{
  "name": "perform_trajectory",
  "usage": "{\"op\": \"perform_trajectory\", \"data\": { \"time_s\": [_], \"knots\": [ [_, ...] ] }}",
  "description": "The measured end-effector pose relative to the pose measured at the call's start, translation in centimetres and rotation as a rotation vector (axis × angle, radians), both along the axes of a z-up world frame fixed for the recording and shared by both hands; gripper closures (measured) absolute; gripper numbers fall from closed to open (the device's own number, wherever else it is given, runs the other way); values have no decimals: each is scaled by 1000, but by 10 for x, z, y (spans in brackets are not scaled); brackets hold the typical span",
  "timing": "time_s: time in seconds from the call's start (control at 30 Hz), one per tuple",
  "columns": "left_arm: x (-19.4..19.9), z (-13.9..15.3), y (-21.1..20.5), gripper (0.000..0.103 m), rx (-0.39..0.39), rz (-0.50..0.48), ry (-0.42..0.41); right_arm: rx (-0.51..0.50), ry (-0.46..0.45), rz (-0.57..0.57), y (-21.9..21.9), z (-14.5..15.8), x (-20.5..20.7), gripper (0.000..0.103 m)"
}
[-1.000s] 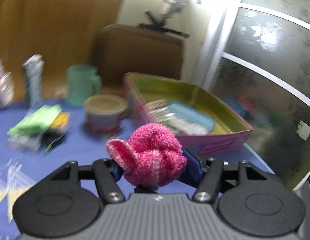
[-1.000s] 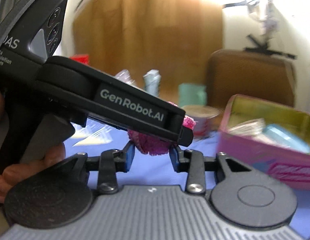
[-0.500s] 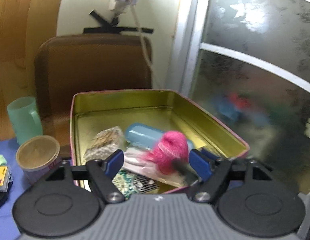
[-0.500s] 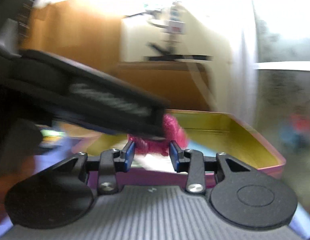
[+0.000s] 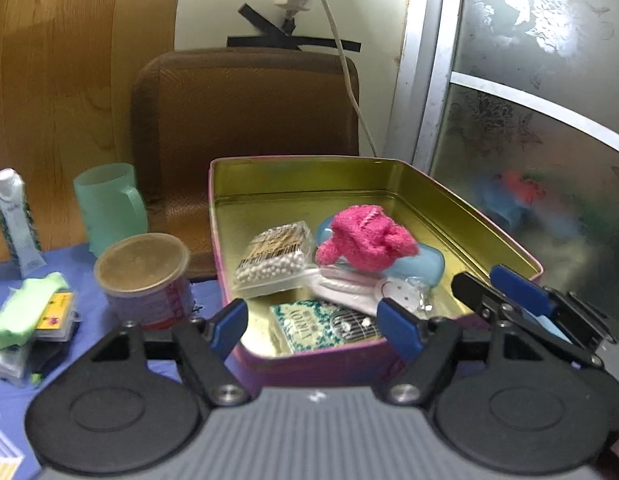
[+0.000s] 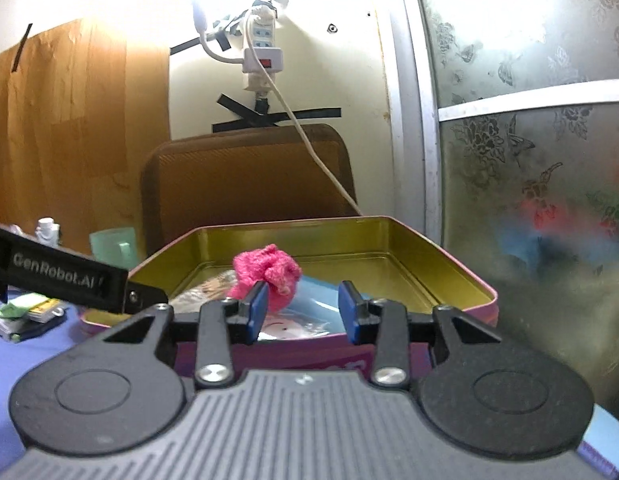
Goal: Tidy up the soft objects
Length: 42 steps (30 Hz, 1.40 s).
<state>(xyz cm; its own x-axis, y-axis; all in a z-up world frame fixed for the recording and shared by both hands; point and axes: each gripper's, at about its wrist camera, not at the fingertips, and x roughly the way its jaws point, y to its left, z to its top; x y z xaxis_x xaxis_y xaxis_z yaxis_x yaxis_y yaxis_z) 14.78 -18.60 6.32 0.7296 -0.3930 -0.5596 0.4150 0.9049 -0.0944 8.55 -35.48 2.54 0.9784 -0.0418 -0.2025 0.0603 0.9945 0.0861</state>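
Item: pink knitted sock (image 5: 367, 240), bundled, which we find lying inside the tin box (image 5: 461, 204) on top of a pale blue object (image 5: 425, 266); no finger touches it.

Container: we record the tin box as open-topped, gold inside, pink outside, standing on the blue tablecloth (image 5: 85, 360). Its contents, as we read them: a clear case of cotton swabs (image 5: 275, 258) left of the sock; a pink-and-white flat packet (image 5: 343, 286) just in front of it; a green patterned packet (image 5: 305, 326) at the near wall; a small clear bag (image 5: 405, 294) beside that.

Left gripper (image 5: 309, 324): we see its jaws apart, just opened wider, nothing between them, poised over the box's near wall.

Right gripper (image 6: 302, 312): we see its fingers parted and empty at the box's near wall; the sock shows beyond them.

Beside the box, on the left, we list a lidded round tub (image 5: 143, 276), a green mug (image 5: 109, 208), a tube (image 5: 15, 224) and a small pile topped with a green cloth (image 5: 23, 312).
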Motion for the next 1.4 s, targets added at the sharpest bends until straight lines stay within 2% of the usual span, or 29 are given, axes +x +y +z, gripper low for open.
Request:
{"op": "perform_trajectory", "data": {
  "time_s": [0.13,0.37,0.97,1.4],
  "knots": [
    [-16,3,11,26,52,25,-27,3,-4,27,9,4,-3,62],
    [-28,-2,43,26,82,94,-11,2,-12,85,31,10,-17,62],
    [-31,-32,123,26,106,263,56,-57,7,228,96,13,-30,62],
    [-23,-52,193,26,114,400,87,-101,64,361,145,9,-21,62]
  ]
}}
